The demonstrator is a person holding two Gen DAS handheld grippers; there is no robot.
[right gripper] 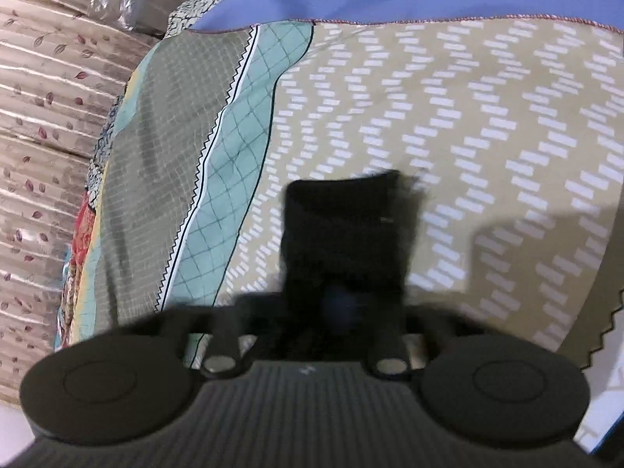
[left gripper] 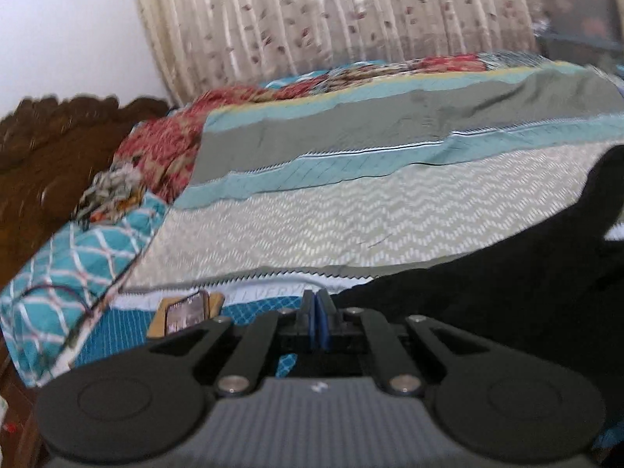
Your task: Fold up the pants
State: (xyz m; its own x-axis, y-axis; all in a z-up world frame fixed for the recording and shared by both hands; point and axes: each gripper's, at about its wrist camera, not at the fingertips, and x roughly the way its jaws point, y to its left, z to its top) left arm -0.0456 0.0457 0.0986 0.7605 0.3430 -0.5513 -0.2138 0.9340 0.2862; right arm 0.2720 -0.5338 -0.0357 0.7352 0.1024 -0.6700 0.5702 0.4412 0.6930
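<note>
Left wrist view: left gripper (left gripper: 316, 312) with fingers pressed together, blue pads touching, nothing visibly between them; black fabric pants (left gripper: 507, 284) bunched at lower right of frame, on the patterned bedspread (left gripper: 312, 218) of the bed, just beside the fingertips. Phone on a tan case (left gripper: 187, 312) at lower left, wooden headboard (left gripper: 50, 163) at far left, leaf-printed curtain (left gripper: 331, 11) across the top.

Right wrist view: right gripper (right gripper: 343, 300) blurred, fingers drawn nearly shut, apparently pinching the pants (right gripper: 343, 226), one dark folded end standing up at frame centre; grip itself hidden by dark cloth.

Judged step: carrying one end over for a fold. To do well: pinch both layers, keep both ends level, lay edge onto edge, then smooth flat before letting go.
</note>
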